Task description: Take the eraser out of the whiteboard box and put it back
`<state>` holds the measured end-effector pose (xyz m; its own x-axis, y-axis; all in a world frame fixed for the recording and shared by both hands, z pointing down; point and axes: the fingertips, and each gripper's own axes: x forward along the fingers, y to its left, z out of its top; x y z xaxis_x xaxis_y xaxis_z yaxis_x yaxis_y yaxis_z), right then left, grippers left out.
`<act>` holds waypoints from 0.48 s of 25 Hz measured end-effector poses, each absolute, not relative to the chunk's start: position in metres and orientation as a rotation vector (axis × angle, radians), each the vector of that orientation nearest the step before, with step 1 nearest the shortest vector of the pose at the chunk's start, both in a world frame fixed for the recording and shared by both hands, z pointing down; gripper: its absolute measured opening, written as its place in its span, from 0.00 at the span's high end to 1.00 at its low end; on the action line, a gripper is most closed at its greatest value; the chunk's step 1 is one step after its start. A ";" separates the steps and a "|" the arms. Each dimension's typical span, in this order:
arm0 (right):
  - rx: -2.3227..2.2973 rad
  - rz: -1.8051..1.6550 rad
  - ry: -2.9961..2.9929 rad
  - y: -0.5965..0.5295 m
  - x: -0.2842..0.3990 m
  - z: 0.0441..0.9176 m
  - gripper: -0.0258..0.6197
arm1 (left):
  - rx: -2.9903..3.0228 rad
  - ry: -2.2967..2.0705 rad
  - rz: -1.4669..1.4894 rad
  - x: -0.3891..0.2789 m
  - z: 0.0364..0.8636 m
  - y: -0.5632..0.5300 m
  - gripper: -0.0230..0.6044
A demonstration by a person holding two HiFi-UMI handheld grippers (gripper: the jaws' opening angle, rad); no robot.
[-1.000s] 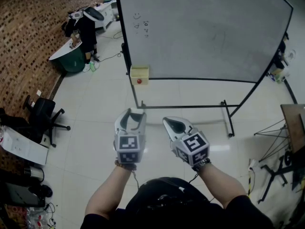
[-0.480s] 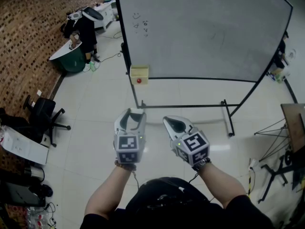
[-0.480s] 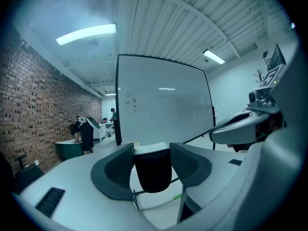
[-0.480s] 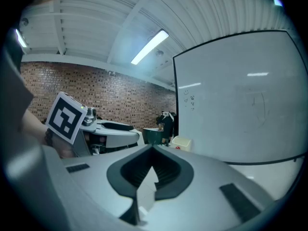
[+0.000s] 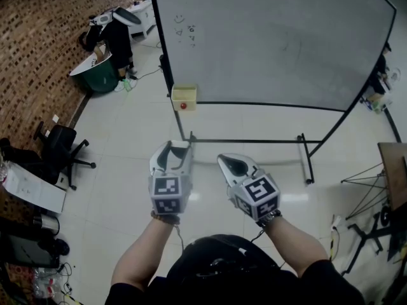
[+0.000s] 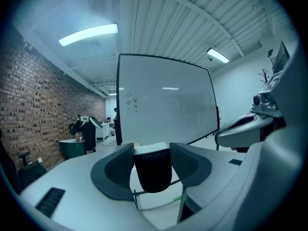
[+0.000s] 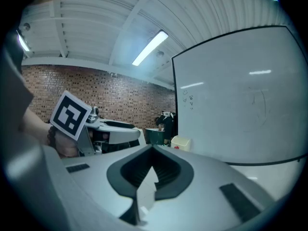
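Observation:
My left gripper (image 5: 176,149) is shut on the eraser (image 6: 152,170), a black felt block with a white back that fills the gap between the jaws. Beside it on the right, my right gripper (image 5: 223,160) is shut with nothing in it; its jaws meet at the tip (image 7: 153,149). Both are held level above the floor, pointing at the whiteboard (image 5: 273,37). The pale yellow whiteboard box (image 5: 184,96), with a red dot on its front, hangs at the board's lower left corner and also shows in the right gripper view (image 7: 180,142). It is well ahead of both grippers.
The whiteboard stands on a black frame with a foot bar (image 5: 305,159) on the pale tiled floor. A person (image 5: 117,40) bends over a green tub (image 5: 95,75) at the far left by the brick wall. An office chair (image 5: 57,148) stands left, a wooden table (image 5: 395,170) right.
The head view has shifted slightly. Both grippers stay where they were, the left still shut on the eraser.

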<state>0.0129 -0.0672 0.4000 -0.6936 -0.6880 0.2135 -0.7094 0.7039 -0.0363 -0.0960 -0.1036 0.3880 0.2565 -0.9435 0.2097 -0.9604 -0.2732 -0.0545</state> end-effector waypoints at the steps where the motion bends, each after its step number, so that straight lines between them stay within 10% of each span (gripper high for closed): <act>1: 1.123 0.171 -2.730 -0.068 0.016 0.400 0.92 | 2.416 -1.847 0.304 -0.094 0.387 -0.106 0.60; 12: 1.055 0.153 -2.740 -0.085 0.057 0.406 0.92 | 2.347 -1.921 0.284 -0.072 0.384 -0.127 0.60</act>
